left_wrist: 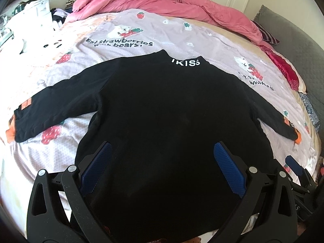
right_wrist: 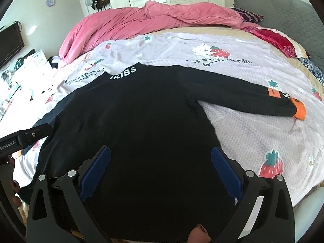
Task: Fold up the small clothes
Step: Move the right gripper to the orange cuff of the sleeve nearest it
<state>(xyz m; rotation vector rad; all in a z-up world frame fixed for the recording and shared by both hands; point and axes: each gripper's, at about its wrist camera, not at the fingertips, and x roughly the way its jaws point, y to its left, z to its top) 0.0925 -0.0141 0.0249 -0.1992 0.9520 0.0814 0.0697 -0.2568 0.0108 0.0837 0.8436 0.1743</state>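
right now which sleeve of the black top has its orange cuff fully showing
The right sleeve: its orange cuff pokes out at the end, with an orange patch beside it. The left sleeve shows an orange patch, its cuff mostly hidden.

I read "KISS" in white letters on the collar [left_wrist: 185, 62] of the black top [left_wrist: 162, 111], with a stroke ahead of the K that I cannot make out. The bedsheet [left_wrist: 182, 38] carries "Eat strawberries with bears!" in dark print [left_wrist: 119, 43] toward the far left corner of the bed; the same line repeats near the right edge, only partly legible. In the right wrist view, "GenRobot.AI" stands in white on the left gripper's [right_wrist: 24, 136] black body. The orange sleeve patches [right_wrist: 273, 92] bear print too small for me to read.
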